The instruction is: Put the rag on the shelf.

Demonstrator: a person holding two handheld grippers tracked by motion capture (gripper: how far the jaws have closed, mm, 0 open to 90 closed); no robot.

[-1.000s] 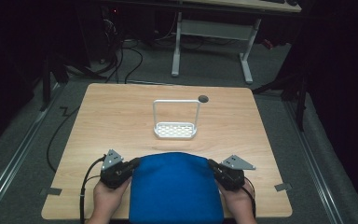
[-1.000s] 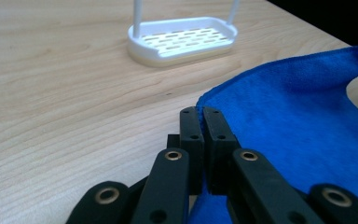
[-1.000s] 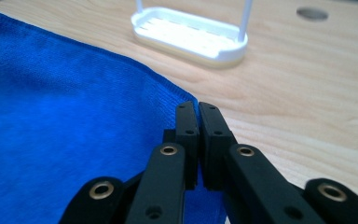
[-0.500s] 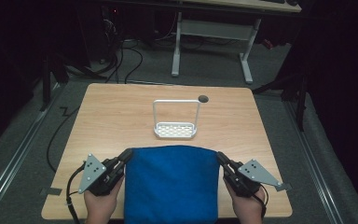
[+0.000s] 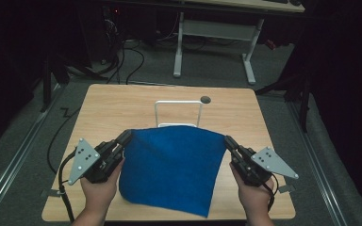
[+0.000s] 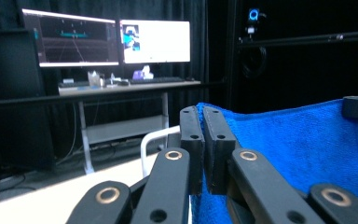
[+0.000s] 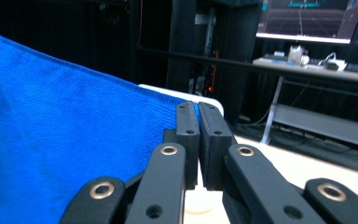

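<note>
Item: blue cloth, held spread above the near half of the wooden table, its top edge running side to side, lower edge draping toward the near edge. Left tongs clenched on its upper left corner; right tongs clenched on its upper right corner. Behind it, a white wire rack, base hidden by the cloth.
</note>
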